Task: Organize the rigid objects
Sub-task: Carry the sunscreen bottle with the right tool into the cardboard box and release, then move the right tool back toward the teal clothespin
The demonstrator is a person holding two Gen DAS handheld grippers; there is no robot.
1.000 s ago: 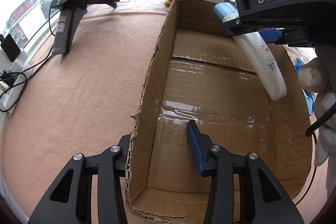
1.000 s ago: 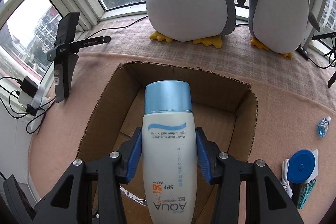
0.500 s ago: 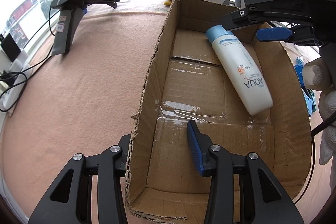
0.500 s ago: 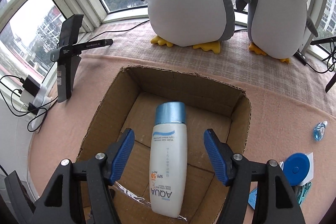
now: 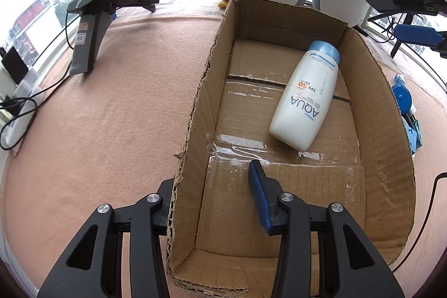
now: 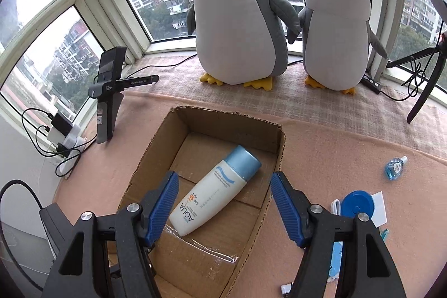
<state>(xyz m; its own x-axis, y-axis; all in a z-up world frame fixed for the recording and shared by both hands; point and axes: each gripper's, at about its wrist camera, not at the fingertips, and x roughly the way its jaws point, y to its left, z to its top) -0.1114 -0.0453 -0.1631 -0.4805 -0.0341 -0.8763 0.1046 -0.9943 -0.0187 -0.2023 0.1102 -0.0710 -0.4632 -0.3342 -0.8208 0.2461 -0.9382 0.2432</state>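
Fingers first: our right gripper hangs above the cardboard box with its blue-padded fingers spread wide and nothing between them. Our left gripper straddles the box's near left wall, one finger outside the cardboard and the blue-padded one inside; the gap looks too wide for a real pinch, so we judge it open and only steadying the box.

The sunscreen bottle lies flat on the box floor, toward the far right corner, blue cap pointing at the far wall and label up. It is at or very near the right wall; we cannot tell if it touches. So one rigid object is in, and the step in hand, as we read it, is fetching the next.

Candidates sit on the pink desk to the right of the box: a small blue bottle well apart from the box, and nearer us a round blue case on a white card, with a white cable just beside it.

To do this well, we should lift the right gripper clear of the box rim before swinging right, so a finger does not catch the ragged wall. For the small bottle, fingers should close across its body, not its cap. The left gripper ought to hold the wall while we work, since a light box could slide on the cloth. Two plush penguins stand beyond.
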